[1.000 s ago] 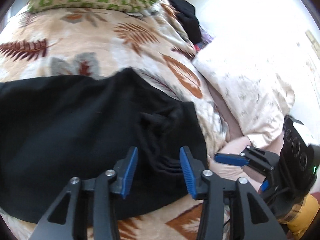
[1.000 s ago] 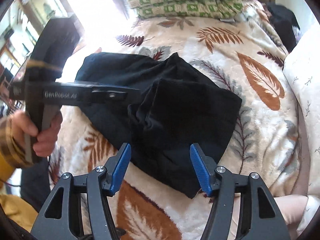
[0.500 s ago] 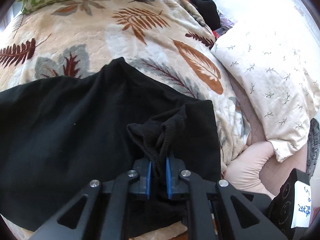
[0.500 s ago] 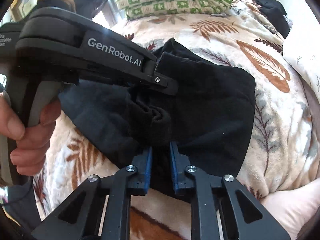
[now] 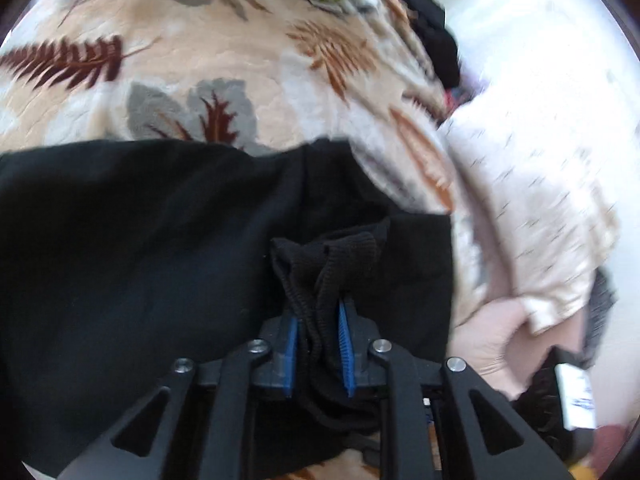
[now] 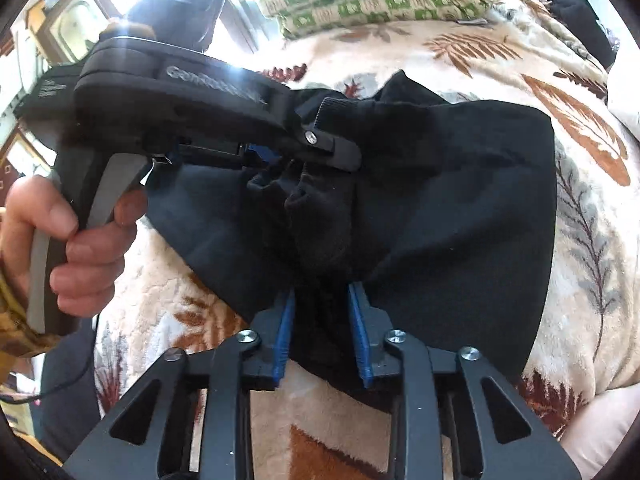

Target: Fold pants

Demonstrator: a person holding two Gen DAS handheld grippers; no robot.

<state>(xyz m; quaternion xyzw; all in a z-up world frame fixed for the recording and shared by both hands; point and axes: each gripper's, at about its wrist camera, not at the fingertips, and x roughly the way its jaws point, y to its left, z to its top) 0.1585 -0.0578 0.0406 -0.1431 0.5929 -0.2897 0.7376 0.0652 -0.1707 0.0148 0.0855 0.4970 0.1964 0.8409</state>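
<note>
The left gripper [image 5: 318, 322] has its jaws clamped on a bunched ribbed edge of the black pants [image 5: 140, 240]. The right gripper [image 6: 322, 312] pinches another fold. Beyond both jaws the pants spread over the leaf-patterned blanket [image 6: 580, 128] on the bed.

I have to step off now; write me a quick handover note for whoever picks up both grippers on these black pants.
Left gripper: shut on the bunched ribbed edge of the black fabric pants.
Right gripper: shut on a gathered near edge of the same pants, close beside the left gripper's pinch.
Pants: partly folded in a heap on the cream leaf-patterned blanket, not flat.
Done: both grips taken.
Left: probably lift and carry the held edges across to make the fold, lay it flat, release. The left view is blurred, so check the grip first.
</note>
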